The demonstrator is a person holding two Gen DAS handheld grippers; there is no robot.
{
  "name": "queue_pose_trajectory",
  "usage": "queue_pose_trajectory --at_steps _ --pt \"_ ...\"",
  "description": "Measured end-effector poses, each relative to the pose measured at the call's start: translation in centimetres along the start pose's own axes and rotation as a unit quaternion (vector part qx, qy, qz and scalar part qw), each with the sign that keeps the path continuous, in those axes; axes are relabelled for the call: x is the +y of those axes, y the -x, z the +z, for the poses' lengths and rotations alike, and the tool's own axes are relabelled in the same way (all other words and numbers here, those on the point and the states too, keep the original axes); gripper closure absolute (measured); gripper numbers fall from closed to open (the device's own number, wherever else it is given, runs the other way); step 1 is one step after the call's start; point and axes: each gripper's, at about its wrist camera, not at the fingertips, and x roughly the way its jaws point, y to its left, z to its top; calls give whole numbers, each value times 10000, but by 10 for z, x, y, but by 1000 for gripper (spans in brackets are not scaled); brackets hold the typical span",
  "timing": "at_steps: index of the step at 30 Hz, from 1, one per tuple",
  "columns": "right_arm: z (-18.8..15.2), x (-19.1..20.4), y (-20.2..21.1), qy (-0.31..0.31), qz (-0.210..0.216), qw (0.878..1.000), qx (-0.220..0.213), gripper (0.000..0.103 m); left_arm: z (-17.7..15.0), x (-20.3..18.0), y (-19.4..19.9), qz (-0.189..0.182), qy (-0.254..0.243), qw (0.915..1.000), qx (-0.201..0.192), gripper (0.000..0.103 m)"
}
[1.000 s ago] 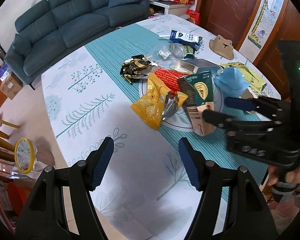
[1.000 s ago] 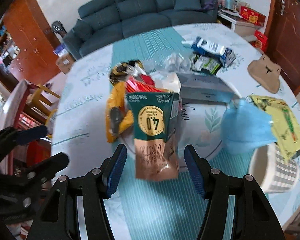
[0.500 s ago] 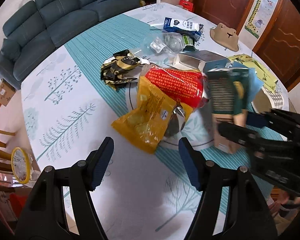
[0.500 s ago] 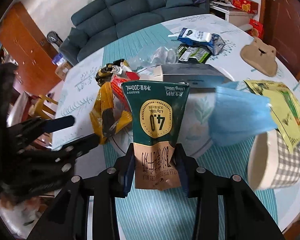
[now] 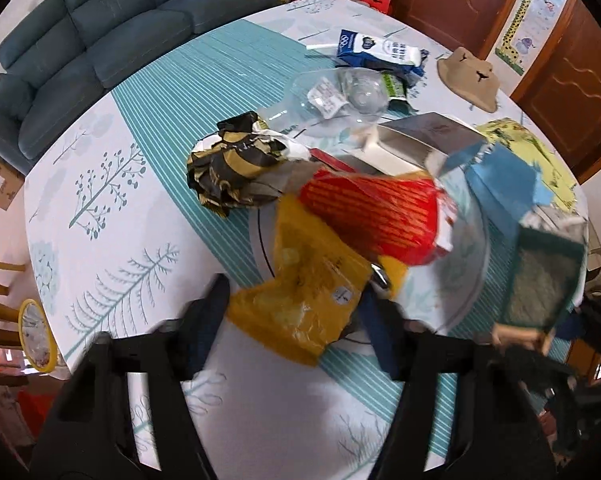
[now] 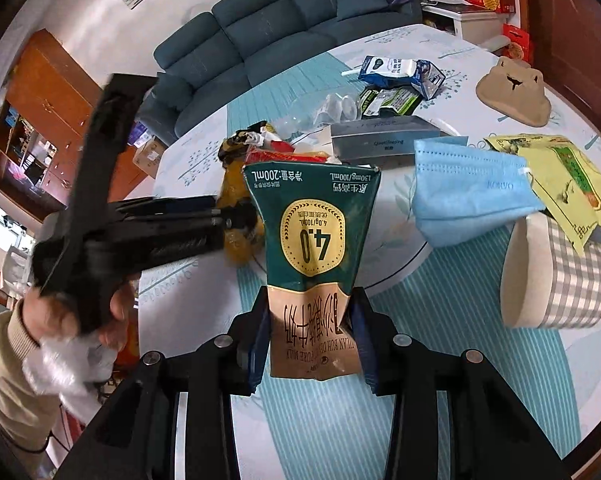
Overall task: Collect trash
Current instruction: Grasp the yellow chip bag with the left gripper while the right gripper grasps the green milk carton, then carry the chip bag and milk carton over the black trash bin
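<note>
My right gripper [image 6: 310, 332] is shut on a green and brown milk carton [image 6: 314, 240] and holds it above the table; the carton also shows at the right of the left wrist view [image 5: 544, 280]. My left gripper [image 5: 294, 324] is open, its fingers on either side of the near end of a yellow snack bag [image 5: 304, 304]. It shows from the side in the right wrist view [image 6: 204, 216]. Beyond the bag lie a red wrapper [image 5: 372, 212] and a black and gold wrapper [image 5: 232, 164].
On the round table [image 5: 140, 208] lie a blue face mask [image 6: 468, 192], a checked paper cup [image 6: 560, 276], a yellow-green packet [image 6: 568, 176], a grey box [image 6: 380, 140], a blue milk carton [image 6: 400, 72], clear plastic [image 5: 340, 96] and a tan bear-shaped pad [image 6: 512, 92]. A sofa [image 5: 100, 40] stands behind.
My right gripper closed on the milk carton and lifted it. My left gripper moved forward until its open fingers straddle the yellow bag.
</note>
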Motion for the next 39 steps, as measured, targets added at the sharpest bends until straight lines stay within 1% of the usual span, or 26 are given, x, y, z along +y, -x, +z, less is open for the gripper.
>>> queue_pose_trajectory --at_steps 2,4,6,10,13,17,21,23,24,30,33,39 --pt "-4 0 6 -5 73 10000 -28 65 -1 4 -5 -8 140 9998 105 78" --pt "-9 -2 14 2 121 9999 -64 65 -5 6 -2 -2 218 9998 29 91" --pt "-13 -4 23 -9 157 9998 -96 65 -9 6 2 51 233 9997 7 99" --pt "-24 -13 45 -93 245 9995 -191 65 -19 6 24 16 354 9993 -127 100" --pt "-35 -21 67 -174 321 9988 -311 65 -28 0 47 -152 395 9989 -207 100" --pt "-52 -31 97 -244 398 9978 -462 65 -45 -22 85 -415 194 9983 -358 100" --pt "-74 -48 130 -347 431 9968 -576 65 -65 -61 120 -739 -71 9963 -424 100" --pt "-85 -58 143 -407 412 9963 -634 65 -73 -80 131 -899 -194 9949 -419 100" --pt "-92 -65 150 -452 388 9960 -669 65 -79 -96 138 -1000 -313 9936 -414 100" --pt "-132 -106 190 -796 209 9930 -849 65 -103 -172 160 -1455 -770 9858 -331 100" --pt "-157 -129 205 -984 58 9910 -902 65 -114 -212 163 -1612 -958 9820 -243 100" --pt "-206 -167 227 -1272 -298 9870 -937 65 -135 -278 157 -1611 -1263 9787 -162 100"
